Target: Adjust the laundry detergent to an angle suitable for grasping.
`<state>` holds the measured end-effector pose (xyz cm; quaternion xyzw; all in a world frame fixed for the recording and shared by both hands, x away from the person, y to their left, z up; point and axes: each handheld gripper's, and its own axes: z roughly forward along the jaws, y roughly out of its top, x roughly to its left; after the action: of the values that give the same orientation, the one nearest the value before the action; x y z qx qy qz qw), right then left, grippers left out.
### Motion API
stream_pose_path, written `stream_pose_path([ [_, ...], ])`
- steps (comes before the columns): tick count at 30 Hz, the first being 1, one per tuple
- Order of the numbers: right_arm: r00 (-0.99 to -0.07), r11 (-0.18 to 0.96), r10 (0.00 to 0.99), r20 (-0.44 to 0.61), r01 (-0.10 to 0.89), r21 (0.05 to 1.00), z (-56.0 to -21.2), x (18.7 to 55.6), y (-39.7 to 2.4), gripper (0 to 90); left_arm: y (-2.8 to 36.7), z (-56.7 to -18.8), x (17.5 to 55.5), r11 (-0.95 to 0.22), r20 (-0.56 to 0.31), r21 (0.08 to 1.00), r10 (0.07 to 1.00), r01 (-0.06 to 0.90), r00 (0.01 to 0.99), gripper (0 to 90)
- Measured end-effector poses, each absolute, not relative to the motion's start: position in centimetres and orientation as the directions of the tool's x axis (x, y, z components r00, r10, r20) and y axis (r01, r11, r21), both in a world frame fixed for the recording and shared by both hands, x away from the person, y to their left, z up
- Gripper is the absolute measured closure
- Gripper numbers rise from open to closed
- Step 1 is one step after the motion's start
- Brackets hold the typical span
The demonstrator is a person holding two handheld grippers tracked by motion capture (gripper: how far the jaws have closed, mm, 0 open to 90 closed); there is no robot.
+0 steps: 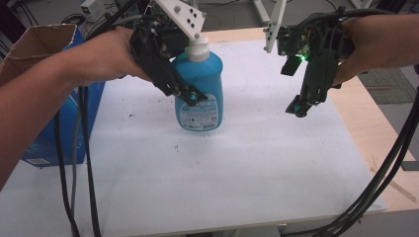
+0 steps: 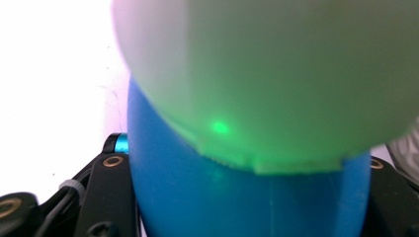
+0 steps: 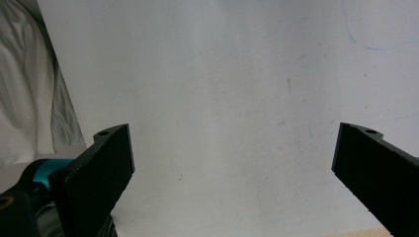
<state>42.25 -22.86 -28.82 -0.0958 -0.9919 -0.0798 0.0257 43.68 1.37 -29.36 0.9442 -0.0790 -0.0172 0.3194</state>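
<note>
A blue plastic bottle with a white cap (image 1: pixel 199 94) stands upright on the white tabletop (image 1: pixel 237 168), near its far edge and left of the middle. The left gripper (image 1: pixel 190 95) comes at it from the left, its jaws clamped on the bottle's blue body just under the cap; in the left gripper view the bottle (image 2: pixel 247 197) sits tight between both jaws. The right gripper (image 1: pixel 298 107) hangs above the tabletop, well apart to the bottle's right, jaws spread wide with nothing between them. An open brown-and-blue cardboard box (image 1: pixel 44 44) stands at the tabletop's left edge.
</note>
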Motion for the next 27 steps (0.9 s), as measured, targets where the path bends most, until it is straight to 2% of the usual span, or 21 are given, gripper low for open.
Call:
stream_pose_path([
  [10, -0.979, 0.969, 0.193, 0.071, 0.201, 0.144, -29.1, 42.6, -22.9, 1.9, 0.4, -30.3, 43.2, -0.774, 0.0, 0.6, -0.254, -0.204, 0.967, 43.6],
  [27, -0.975, 0.968, 0.206, 0.078, 0.215, 0.133, -29.4, 42.6, -22.8, 1.9, -1.3, -33.1, 42.9, -0.777, -0.022, 0.581, -0.311, -0.241, 0.95, 43.8],
])
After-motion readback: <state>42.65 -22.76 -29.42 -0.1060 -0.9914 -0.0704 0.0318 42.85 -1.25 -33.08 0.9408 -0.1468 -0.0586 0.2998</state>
